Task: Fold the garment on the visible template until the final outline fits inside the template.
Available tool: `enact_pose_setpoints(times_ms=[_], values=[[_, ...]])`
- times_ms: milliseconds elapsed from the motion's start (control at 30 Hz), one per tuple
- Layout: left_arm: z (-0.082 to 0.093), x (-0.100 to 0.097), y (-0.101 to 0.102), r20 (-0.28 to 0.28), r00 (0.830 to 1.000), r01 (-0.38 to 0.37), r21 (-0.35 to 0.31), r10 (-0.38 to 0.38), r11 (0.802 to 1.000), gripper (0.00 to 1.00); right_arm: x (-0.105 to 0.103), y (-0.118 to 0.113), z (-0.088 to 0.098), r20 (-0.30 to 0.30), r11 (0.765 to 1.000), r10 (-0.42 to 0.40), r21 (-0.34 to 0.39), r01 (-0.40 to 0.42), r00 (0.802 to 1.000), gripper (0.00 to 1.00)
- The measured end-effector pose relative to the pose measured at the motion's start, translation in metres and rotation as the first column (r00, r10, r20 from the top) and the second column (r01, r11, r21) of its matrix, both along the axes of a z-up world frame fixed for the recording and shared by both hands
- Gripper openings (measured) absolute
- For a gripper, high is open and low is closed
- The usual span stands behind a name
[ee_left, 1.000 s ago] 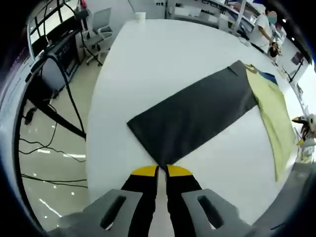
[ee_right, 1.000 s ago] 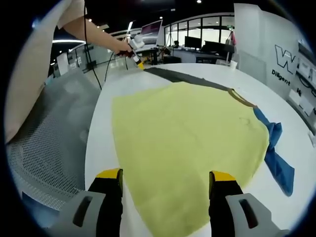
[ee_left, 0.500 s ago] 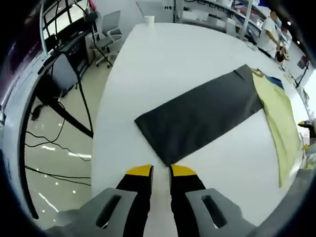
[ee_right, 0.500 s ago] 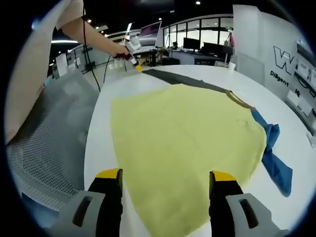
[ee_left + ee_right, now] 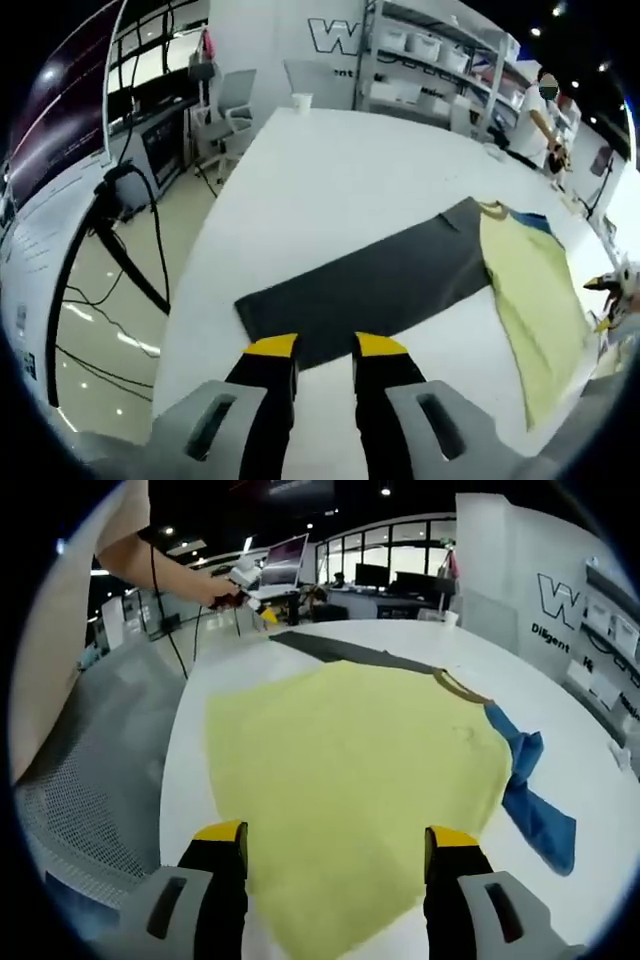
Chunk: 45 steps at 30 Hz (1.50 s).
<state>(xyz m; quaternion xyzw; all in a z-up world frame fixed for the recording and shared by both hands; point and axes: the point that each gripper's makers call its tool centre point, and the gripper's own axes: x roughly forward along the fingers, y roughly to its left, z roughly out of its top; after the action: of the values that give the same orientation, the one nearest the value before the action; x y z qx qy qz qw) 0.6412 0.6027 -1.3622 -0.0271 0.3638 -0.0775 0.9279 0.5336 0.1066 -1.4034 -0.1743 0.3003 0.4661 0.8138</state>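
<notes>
The yellow shirt [image 5: 350, 770] lies spread flat on the white table [image 5: 350, 180], its collar end overlapping one end of the dark template [image 5: 370, 290]. A blue sleeve [image 5: 535, 800] trails off the shirt's far side, crumpled on the tabletop. The cloth looks thin, light and limp; it will sag and drag rather than hold a shape, and on the smooth table it may slide when pulled. Best to pinch it at a hem corner or the shoulder seam, where the doubled fabric gives the jaws something to bite, and lift it clear before carrying it across.

The right gripper [image 5: 335, 845] hovers at the shirt's near edge with its jaws spread wide and holding nothing. The left gripper [image 5: 323, 348] sits at the template's near edge, jaws slightly apart, also holding nothing.

Little is in the way: a cup [image 5: 301, 100] stands well apart at the table's far end. A mesh chair back [image 5: 90, 770] is just beside the table on the shirt's side, office chairs [image 5: 232, 105] stand off on the floor, and cables [image 5: 90, 300] run across the floor beyond the table edge.
</notes>
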Motion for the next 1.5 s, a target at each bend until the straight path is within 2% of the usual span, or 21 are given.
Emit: enact_pose_setpoints(times_ms=[200, 400, 567, 867, 1033, 1200, 1333, 1400, 1500], values=[[0.009, 0.002, -0.051, 0.082, 0.994, 0.080, -0.069, -0.074, 0.994, 0.30, 0.014, -0.017, 0.005, 0.005, 0.998, -0.066, 0.019, 0.066, 0.998, 0.69], [0.007, -0.001, -0.090, 0.108, 0.985, 0.148, -0.110, -0.136, 0.983, 0.33, 0.027, -0.038, 0.008, 0.010, 0.991, -0.131, 0.027, 0.130, 0.991, 0.69], [0.000, -0.013, -0.126, 0.115, 0.972, 0.218, -0.128, -0.204, 0.968, 0.33, 0.044, -0.061, 0.010, 0.008, 0.978, -0.203, 0.039, 0.203, 0.979, 0.67], [0.000, -0.029, -0.176, 0.161, 0.932, 0.347, -0.126, -0.326, 0.929, 0.38, 0.083, -0.101, 0.011, 0.006, 0.944, -0.325, 0.059, 0.324, 0.946, 0.63], [0.001, -0.029, -0.187, 0.181, 0.918, 0.377, -0.133, -0.352, 0.916, 0.40, 0.103, -0.121, 0.010, 0.003, 0.922, -0.382, 0.064, 0.381, 0.924, 0.60], [-0.002, -0.030, -0.193, 0.193, 0.907, 0.402, -0.122, -0.375, 0.908, 0.42, 0.128, -0.142, 0.010, -0.014, 0.883, -0.464, 0.079, 0.463, 0.886, 0.54], [-0.005, -0.034, -0.199, 0.188, 0.897, 0.424, -0.108, -0.401, 0.899, 0.41, 0.153, -0.165, 0.008, -0.029, 0.831, -0.550, 0.090, 0.550, 0.835, 0.42], [-0.006, -0.037, -0.204, 0.189, 0.891, 0.435, -0.099, -0.412, 0.895, 0.41, 0.165, -0.178, 0.004, -0.042, 0.803, -0.588, 0.086, 0.589, 0.808, 0.40], [-0.005, -0.040, -0.208, 0.188, 0.886, 0.446, -0.091, -0.424, 0.890, 0.41, 0.177, -0.189, -0.003, -0.060, 0.781, -0.618, 0.063, 0.621, 0.784, 0.35]])
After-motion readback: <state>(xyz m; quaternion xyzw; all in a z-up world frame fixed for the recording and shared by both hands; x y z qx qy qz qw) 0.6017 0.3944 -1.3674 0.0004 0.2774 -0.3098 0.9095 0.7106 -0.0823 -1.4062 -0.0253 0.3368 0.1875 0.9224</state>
